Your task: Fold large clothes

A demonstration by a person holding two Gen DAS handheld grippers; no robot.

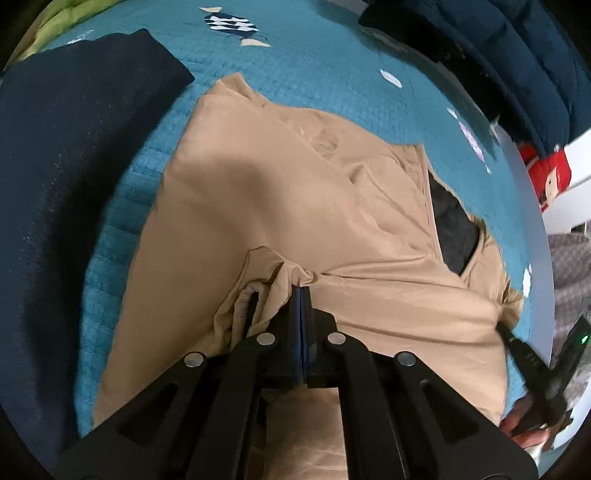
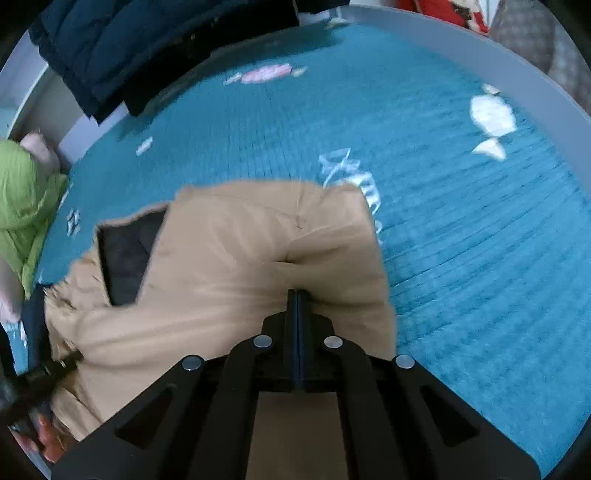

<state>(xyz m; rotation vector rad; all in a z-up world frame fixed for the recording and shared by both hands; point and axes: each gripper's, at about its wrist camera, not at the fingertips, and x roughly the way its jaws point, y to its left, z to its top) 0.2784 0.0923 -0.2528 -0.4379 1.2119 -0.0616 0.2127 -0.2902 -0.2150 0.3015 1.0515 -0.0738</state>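
Item: tan jacket (image 1: 280, 206), lying on the teal quilted bedspread (image 1: 295, 62), partly folded.

- Far left, left wrist view: a dark navy garment (image 1: 74, 155) lies flat beside the jacket, near it; we judge it set aside to leave folding room.
- Left gripper (image 1: 302, 295): we see the jaws pressed together, pinching a gathered bunch of tan fabric next to a ribbed cuff (image 1: 245, 306). We judge this grip serves to carry the sleeve end across the body.
- Jacket body: its long axis runs away from us up the bedspread; the far corner points toward the fish print (image 1: 231, 24). A black lining (image 1: 452, 229) shows at the opening on the right.
- Right gripper (image 2: 297, 295): jaws closed flat on a puffed fold of the tan jacket (image 2: 236, 258), holding the near edge level with the left grip, we judge.
- Right of the jacket: bare teal bedspread (image 2: 480, 258).
- Background: a dark blue padded coat (image 2: 147, 48); a green garment (image 2: 22, 192) at the left edge.
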